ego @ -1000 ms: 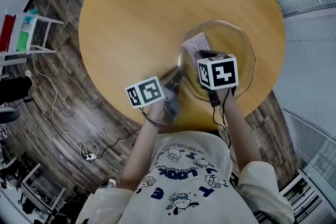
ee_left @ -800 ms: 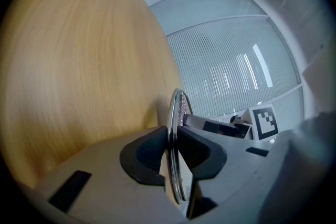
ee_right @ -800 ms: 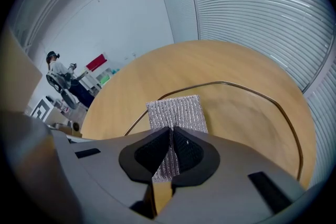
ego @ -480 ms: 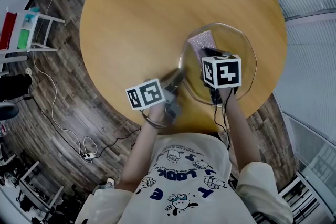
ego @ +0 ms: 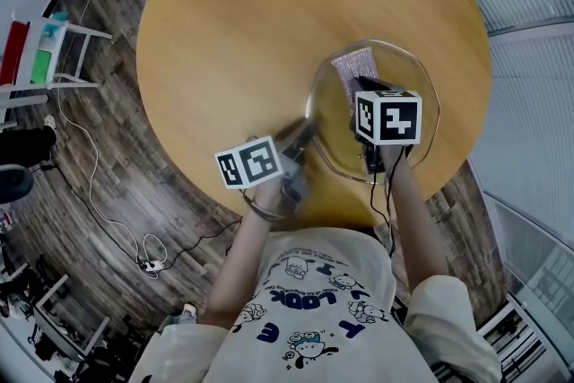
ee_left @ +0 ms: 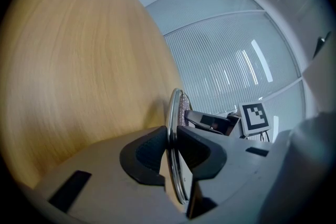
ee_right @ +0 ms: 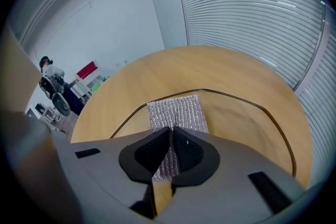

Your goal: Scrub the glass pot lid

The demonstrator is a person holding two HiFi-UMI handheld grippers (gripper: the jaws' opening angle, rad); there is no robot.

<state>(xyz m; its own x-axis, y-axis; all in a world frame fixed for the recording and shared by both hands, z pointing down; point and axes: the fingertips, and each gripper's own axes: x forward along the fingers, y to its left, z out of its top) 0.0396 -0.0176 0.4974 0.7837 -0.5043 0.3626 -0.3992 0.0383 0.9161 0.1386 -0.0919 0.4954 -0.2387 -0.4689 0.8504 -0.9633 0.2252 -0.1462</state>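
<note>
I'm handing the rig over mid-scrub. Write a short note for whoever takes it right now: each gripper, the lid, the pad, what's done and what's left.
Left gripper: shut on the near-left edge of the round, metal-rimmed glass pot lid, holding it over the round wooden table.
Right gripper: shut on the silvery knitted scrub pad, which lies flat on the glass inside the rim.
Done: both grips made, pad on the lid.
Left: scrub across the glass. How much is already clean cannot be seen.
</note>
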